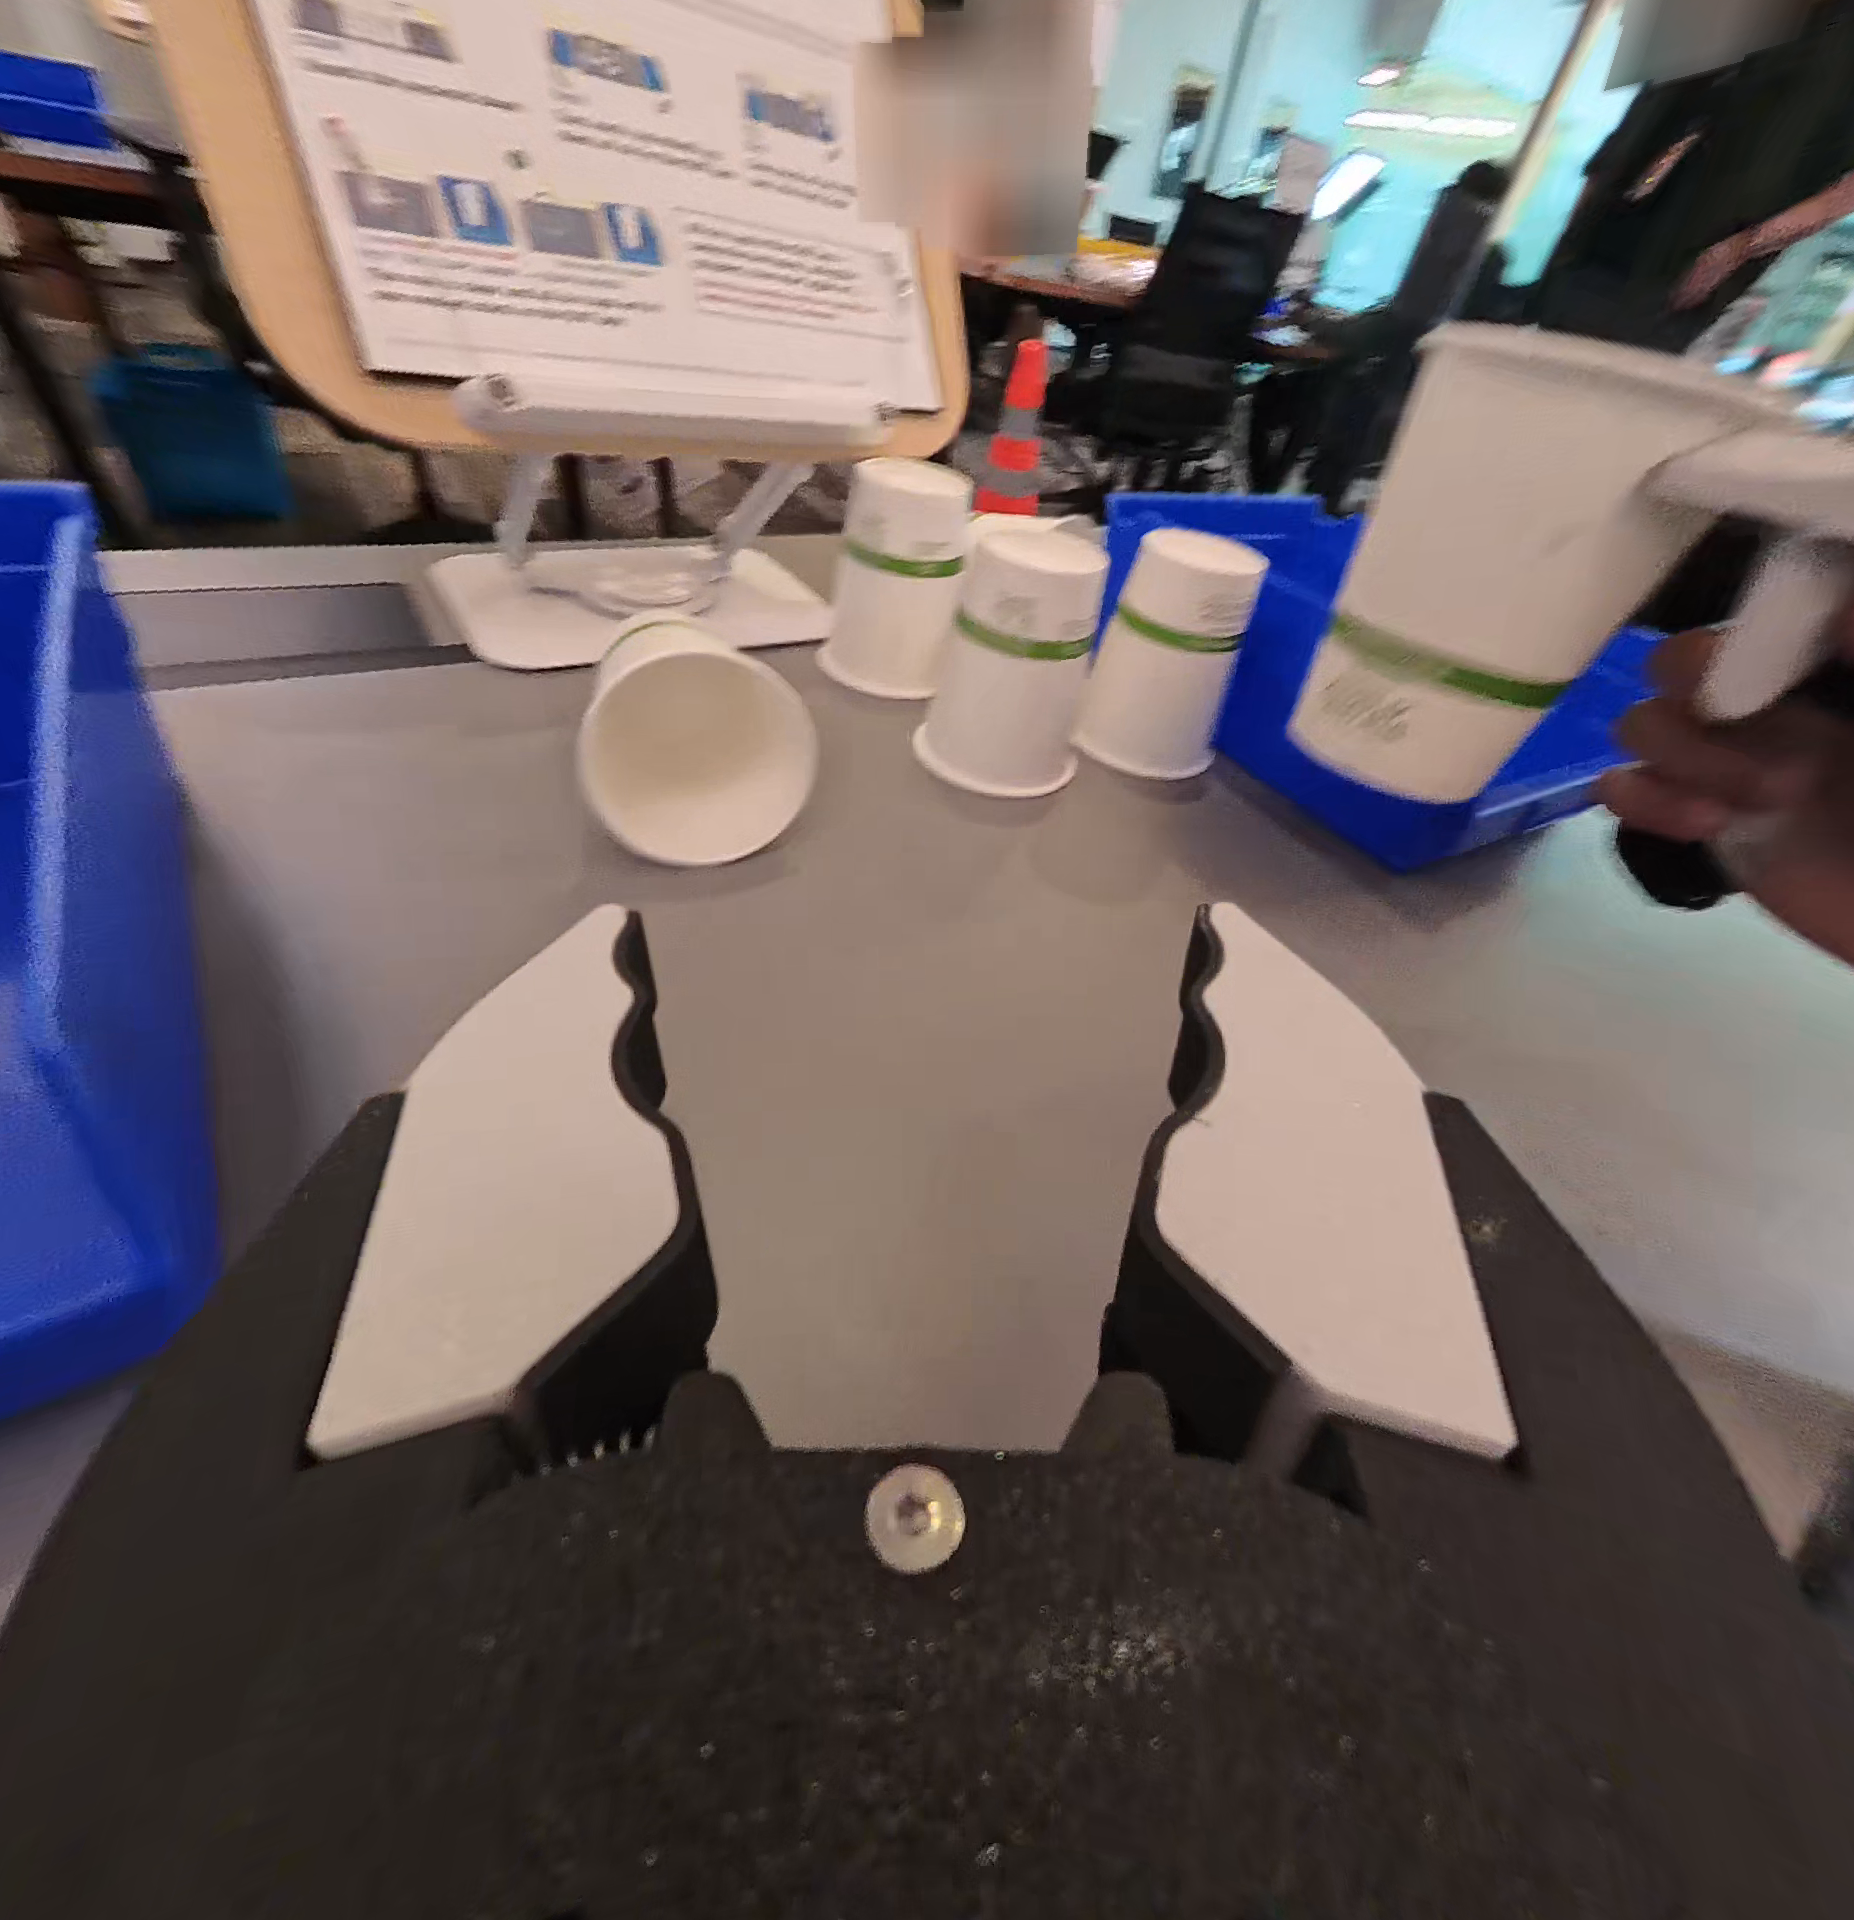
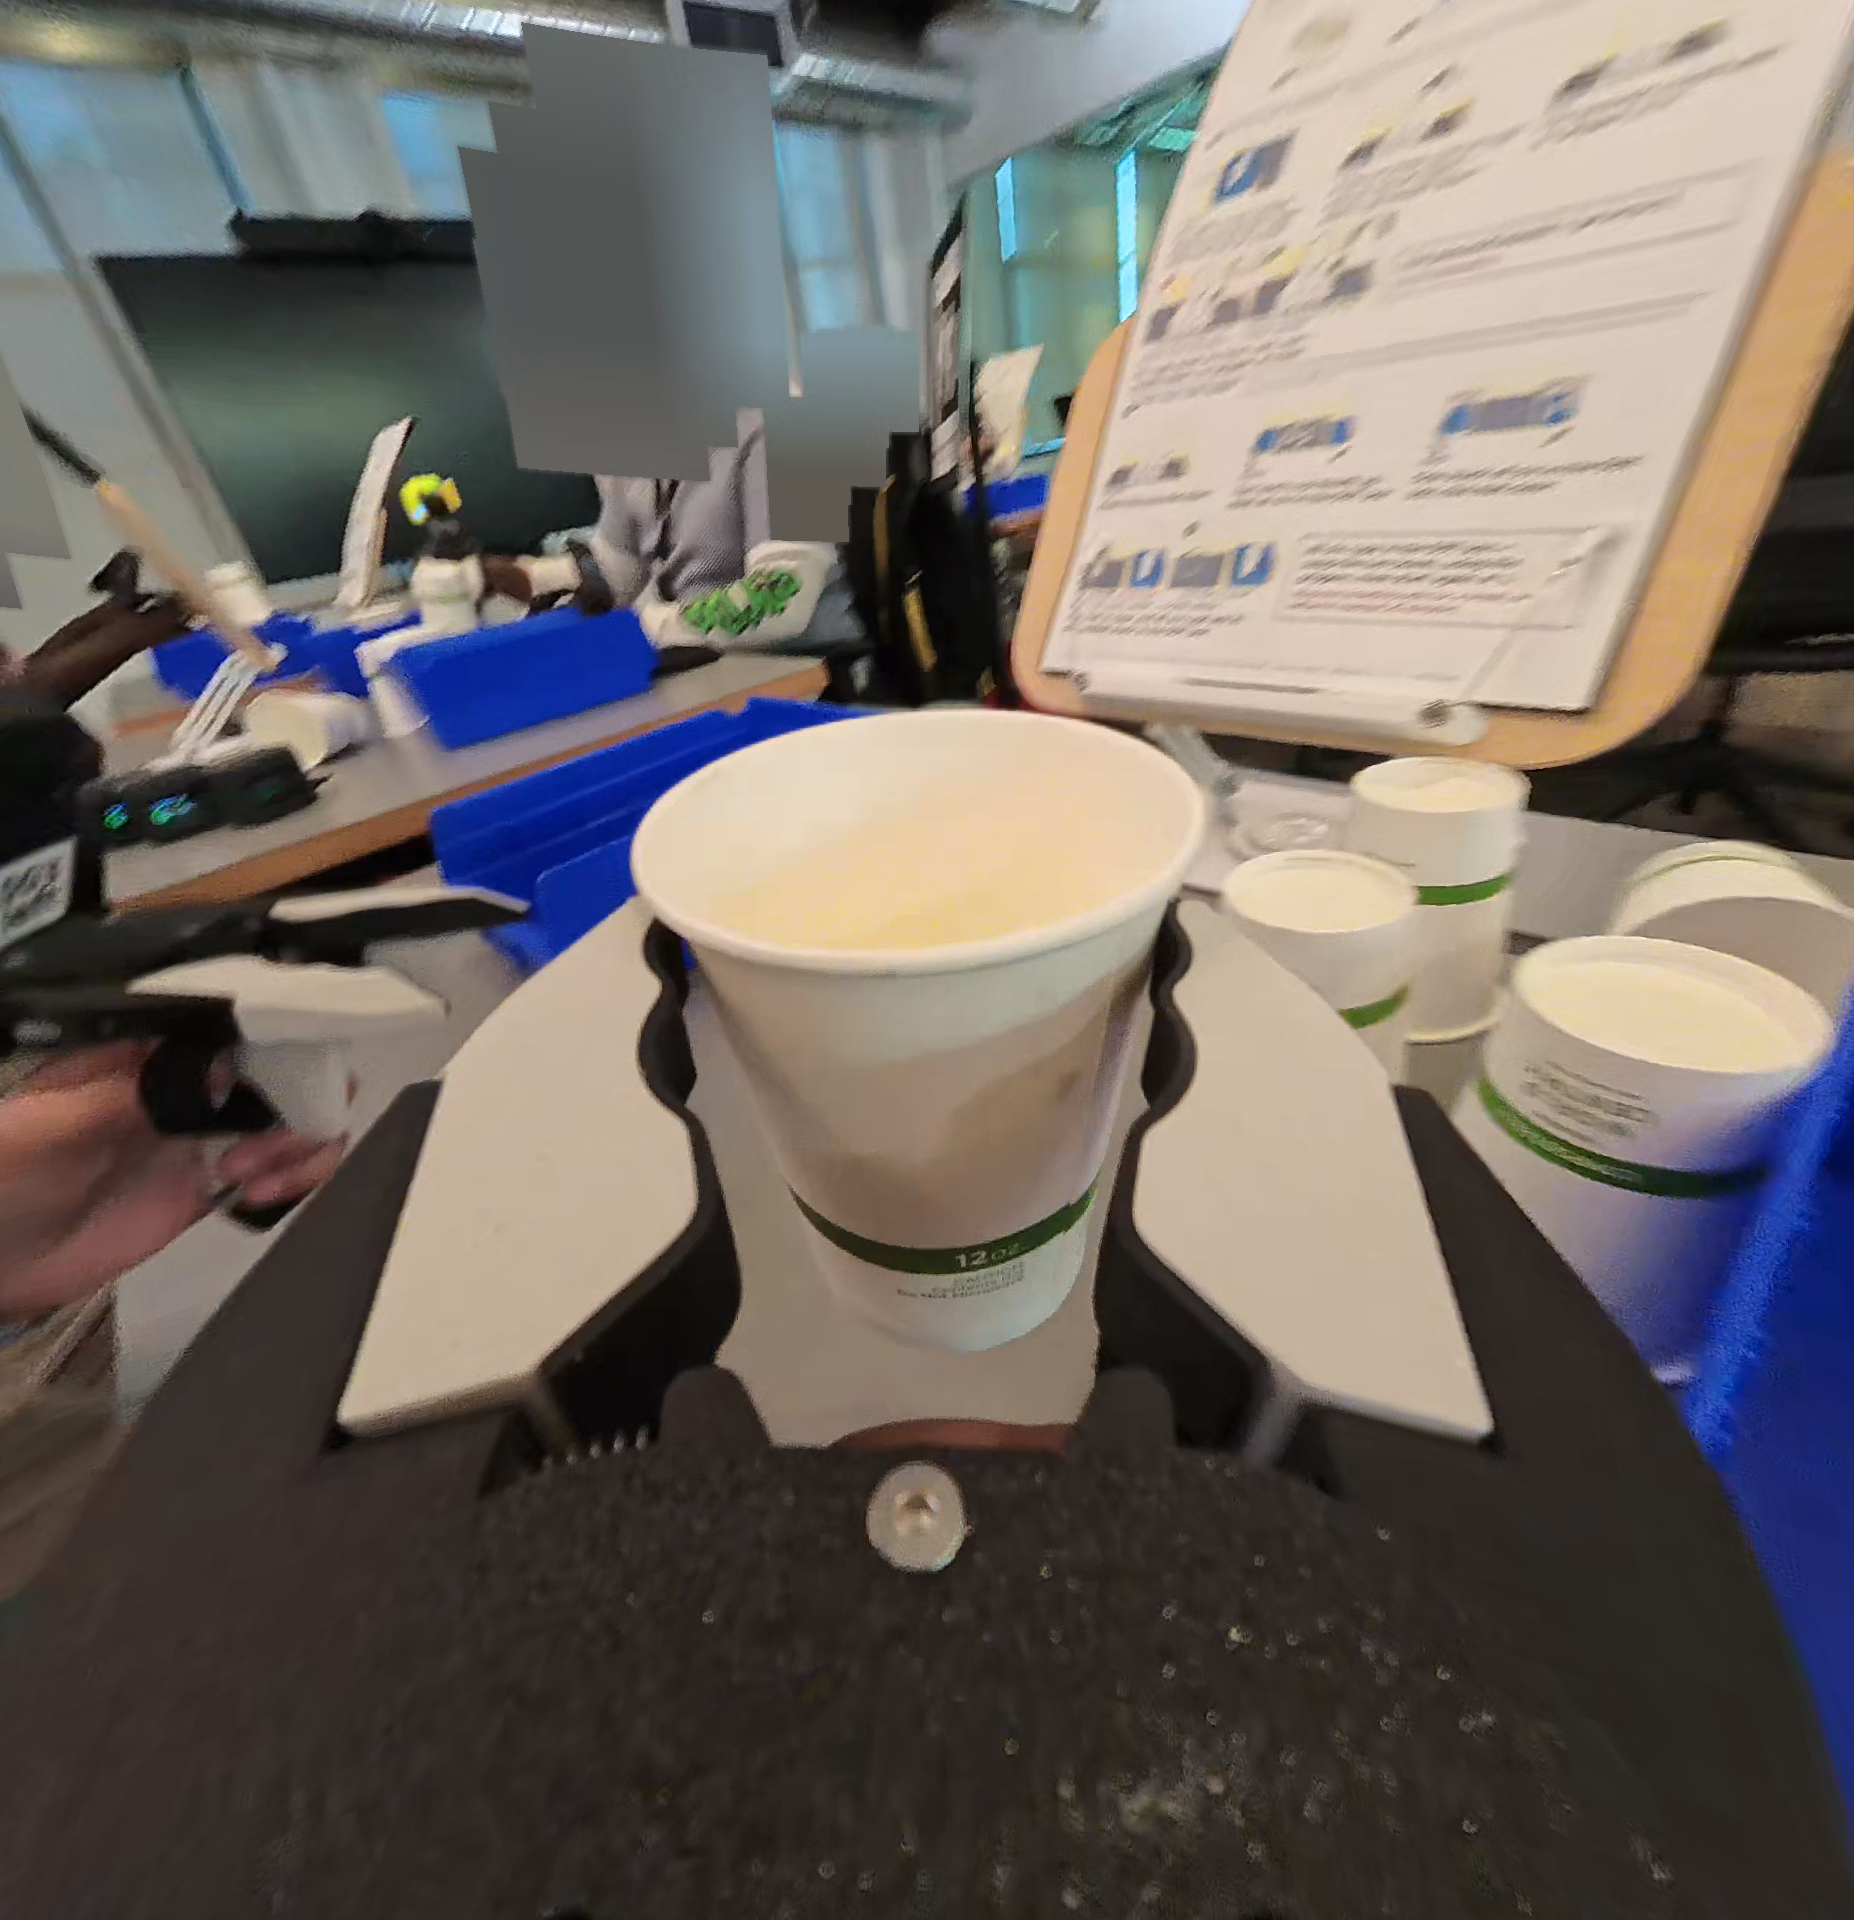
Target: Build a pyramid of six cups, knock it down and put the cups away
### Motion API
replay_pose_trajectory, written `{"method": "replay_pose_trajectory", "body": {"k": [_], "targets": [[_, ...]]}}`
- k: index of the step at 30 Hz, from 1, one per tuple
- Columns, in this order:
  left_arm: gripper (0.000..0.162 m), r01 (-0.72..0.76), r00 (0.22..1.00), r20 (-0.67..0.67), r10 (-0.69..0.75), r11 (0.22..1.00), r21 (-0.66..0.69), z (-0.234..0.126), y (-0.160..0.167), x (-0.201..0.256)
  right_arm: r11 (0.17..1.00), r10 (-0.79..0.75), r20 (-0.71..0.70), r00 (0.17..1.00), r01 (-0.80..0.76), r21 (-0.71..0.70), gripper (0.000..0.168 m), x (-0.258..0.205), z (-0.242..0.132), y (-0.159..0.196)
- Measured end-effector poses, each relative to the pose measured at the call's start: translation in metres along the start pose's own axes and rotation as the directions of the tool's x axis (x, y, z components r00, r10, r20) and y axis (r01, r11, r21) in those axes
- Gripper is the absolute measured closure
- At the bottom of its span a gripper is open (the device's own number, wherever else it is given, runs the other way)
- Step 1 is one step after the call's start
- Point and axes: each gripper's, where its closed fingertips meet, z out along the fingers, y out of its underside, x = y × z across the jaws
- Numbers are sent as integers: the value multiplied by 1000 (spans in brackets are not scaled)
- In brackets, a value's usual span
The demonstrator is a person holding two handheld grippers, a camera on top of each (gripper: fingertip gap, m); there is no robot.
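Gathering cups looks like the step in hand, though whether for building or after the knock-down I cannot tell. The right gripper (image 2: 907, 1049) has its fingers closed on a paper cup (image 2: 918, 997) at frame centre, aloft. The left gripper (image 1: 918, 987) gapes wide, empty, low over the grey surface (image 1: 902, 1143). Three inverted cups (image 1: 1006, 665) stand at upper centre, beside a toppled cup (image 1: 694, 748). Next, the held cup needs setting down steadily.

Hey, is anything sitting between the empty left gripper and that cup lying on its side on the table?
Nothing visible. The left gripper is open, and only bare grey table lies between its fingertips and the tipped cup, whose mouth faces it. The three upside-down cups stand off to the right.
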Motion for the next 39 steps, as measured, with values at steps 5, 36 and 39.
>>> {"method": "replay_pose_trajectory", "body": {"k": [5, 36, 39], "targets": [[68, 32, 999, -22, -33, 999, -37, -1, 19, 8, 968, -89, -261, 961, 145, 204, 83, 48, -38, -55], [73, 32, 985, -166, -47, 995, -94, 7, 34, 31, 901, -44, -650, 759, -251, -354, 81, 311, -34, 72], [73, 24, 984, -171, -41, 995, -97, 6, 34, 34, 886, -76, -651, 755, -248, -392, 78, 310, -38, 78]]}}
